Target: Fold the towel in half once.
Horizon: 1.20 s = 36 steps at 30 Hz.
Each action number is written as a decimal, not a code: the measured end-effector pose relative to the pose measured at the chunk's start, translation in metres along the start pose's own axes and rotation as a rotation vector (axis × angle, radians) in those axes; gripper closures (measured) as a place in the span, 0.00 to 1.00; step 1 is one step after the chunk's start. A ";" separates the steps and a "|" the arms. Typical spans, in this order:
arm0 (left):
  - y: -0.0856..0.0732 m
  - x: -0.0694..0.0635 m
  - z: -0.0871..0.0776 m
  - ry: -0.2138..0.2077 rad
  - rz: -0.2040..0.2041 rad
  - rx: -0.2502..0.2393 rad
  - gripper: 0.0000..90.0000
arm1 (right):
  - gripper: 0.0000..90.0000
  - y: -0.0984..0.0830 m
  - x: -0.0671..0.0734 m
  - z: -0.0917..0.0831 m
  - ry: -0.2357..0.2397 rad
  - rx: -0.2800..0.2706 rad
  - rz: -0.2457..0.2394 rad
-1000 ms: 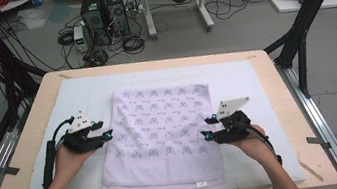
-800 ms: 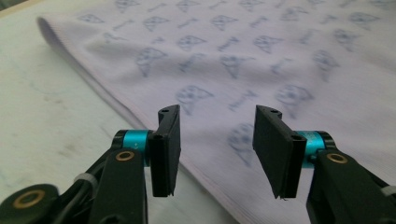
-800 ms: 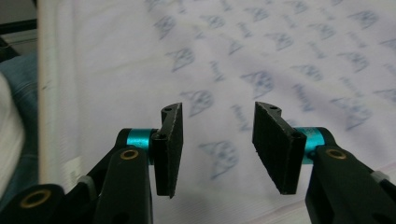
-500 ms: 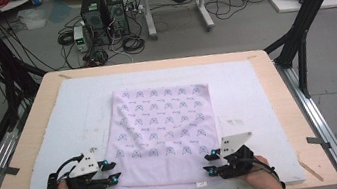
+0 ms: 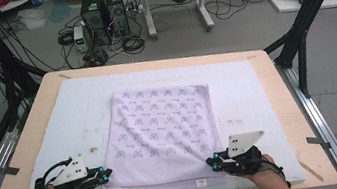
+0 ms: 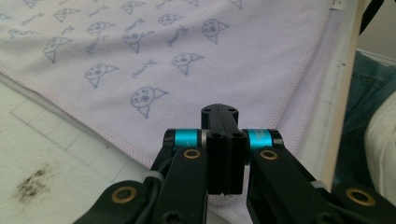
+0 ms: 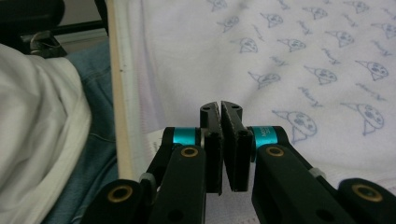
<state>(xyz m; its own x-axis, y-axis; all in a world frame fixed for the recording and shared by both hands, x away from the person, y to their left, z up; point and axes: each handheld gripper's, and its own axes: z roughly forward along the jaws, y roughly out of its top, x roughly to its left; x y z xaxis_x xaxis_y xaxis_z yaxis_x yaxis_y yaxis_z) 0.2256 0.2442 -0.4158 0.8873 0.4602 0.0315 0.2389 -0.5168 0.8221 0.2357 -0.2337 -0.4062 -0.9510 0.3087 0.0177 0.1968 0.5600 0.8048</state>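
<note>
Both sets of jaws have just been closing and are now pressed together, each one pinching a near corner of the cloth (image 5: 162, 136). In the left gripper view the pads meet flat with the hemmed corner going under them. In the right gripper view the tips touch with a sliver of fabric between, and it's hard to say how much it has really caught.

The left gripper (image 5: 105, 174) sits at the near-left corner and the right gripper (image 5: 212, 163) at the near-right. A second ago both were up at the middle of the cloth's side edges with jaws apart, so they've slid back toward the person and clamped.

The cloth itself hasn't shifted. It lies flat on the white mat (image 5: 256, 86) in the middle of the table (image 5: 22, 146), pale lilac with little printed faces. Looks to me like the setup for a fold: corners grabbed, next comes lifting the near edge toward the far one.
</note>
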 end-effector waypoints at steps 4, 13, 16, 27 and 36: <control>-0.007 -0.003 0.006 -0.010 0.006 0.022 0.93 | 0.83 -0.007 0.002 0.006 0.028 0.052 0.022; -0.013 0.000 0.030 -0.033 0.027 0.082 0.90 | 0.78 -0.026 0.000 0.032 0.029 0.093 0.044; -0.013 -0.004 0.027 -0.017 0.028 0.076 0.98 | 0.94 -0.028 -0.001 0.029 0.024 0.071 0.052; -0.008 -0.015 -0.005 -0.024 0.015 0.010 0.98 | 0.94 -0.009 0.009 0.003 0.056 -0.011 0.011; -0.018 -0.007 0.012 -0.004 -0.023 0.050 0.73 | 0.75 -0.026 0.000 0.021 0.071 0.054 0.071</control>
<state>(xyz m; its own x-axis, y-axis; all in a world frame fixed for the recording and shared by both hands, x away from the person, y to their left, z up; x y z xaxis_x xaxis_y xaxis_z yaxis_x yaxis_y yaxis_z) 0.2200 0.2418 -0.4374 0.8828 0.4697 0.0105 0.2787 -0.5416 0.7931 0.2356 -0.2326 -0.4398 -0.9485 0.2944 0.1172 0.2747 0.5799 0.7669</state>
